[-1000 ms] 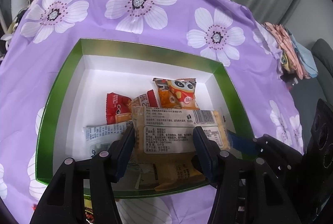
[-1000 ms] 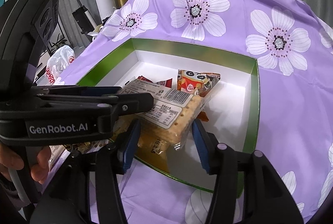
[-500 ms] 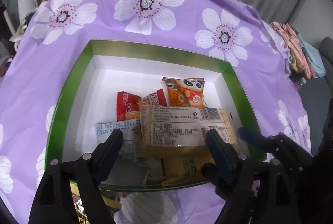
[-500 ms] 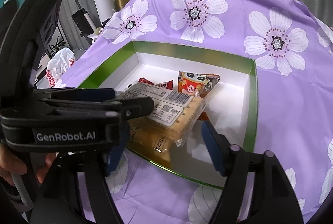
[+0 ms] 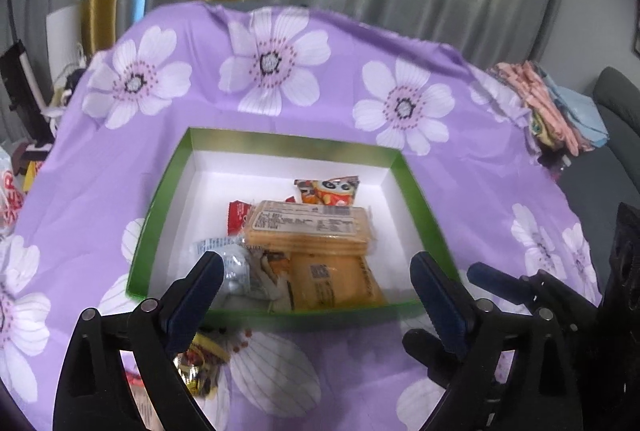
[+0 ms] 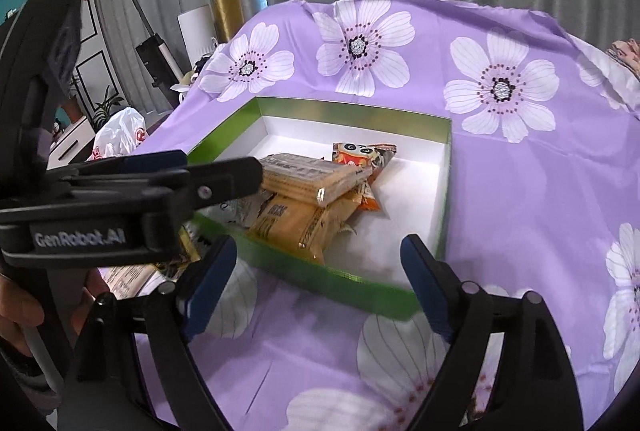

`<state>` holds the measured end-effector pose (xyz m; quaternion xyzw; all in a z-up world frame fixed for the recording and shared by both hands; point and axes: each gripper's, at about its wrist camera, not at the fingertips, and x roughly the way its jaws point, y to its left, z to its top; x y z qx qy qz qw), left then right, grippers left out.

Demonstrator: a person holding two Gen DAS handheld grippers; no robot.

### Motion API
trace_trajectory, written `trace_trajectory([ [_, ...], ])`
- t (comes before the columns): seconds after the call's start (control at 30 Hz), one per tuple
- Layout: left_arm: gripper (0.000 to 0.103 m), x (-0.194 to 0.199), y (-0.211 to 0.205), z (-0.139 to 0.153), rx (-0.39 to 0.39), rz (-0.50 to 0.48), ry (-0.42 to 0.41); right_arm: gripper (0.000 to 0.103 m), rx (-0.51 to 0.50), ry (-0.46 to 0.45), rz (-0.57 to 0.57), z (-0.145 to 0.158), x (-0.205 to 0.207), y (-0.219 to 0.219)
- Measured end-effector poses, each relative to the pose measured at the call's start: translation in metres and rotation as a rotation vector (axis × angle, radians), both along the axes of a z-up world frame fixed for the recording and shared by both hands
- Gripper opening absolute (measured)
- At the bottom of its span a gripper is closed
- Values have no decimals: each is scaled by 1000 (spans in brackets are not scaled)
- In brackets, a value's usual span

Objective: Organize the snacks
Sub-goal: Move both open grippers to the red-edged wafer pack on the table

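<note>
A green-rimmed white box [image 5: 276, 313] [image 6: 340, 277] sits on the purple flowered cloth and holds several snack packs. A clear cracker pack [image 5: 308, 229] [image 6: 312, 181] lies on top of an orange pack [image 5: 336, 283] [image 6: 296, 221], beside a panda-print pack [image 5: 330, 189] [image 6: 362, 155] and a red pack [image 5: 238, 217]. My left gripper [image 5: 316, 281] is open and empty, just in front of the box's near rim. My right gripper [image 6: 320, 273] is open and empty, to the right of the left one.
A few loose snack packs [image 5: 202, 363] [image 6: 176, 263] lie on the cloth in front of the box, under the left gripper. Folded pink and blue cloths [image 5: 548, 103] lie at the table's far right. A white plastic bag [image 6: 118, 139] sits off the left edge.
Both grippers opened wide, let go of the cracker pack and drew back out of the box. The cracker pack now rests on the other snacks inside the box.
</note>
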<state>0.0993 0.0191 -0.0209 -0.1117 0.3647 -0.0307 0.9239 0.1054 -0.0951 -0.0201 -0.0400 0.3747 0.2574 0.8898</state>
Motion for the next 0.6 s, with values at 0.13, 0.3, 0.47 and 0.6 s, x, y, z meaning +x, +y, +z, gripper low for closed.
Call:
trace_trajectory([
  [0.13,97,-27,-9,2,-14,-19,-9,88,22,1,-12,3,-24,-14],
  [0.3,97,-56,-21,3,-25,-54,-2,88,15,33,-31,-2,-54,-24],
  [0.47,97,-80,-16,8,-48,-60,-10,88,10,57,-41,-7,-78,-28],
  [0.6,97,-99,6,7,-43,3,-3,88,19,65,-20,-7,-93,-25],
])
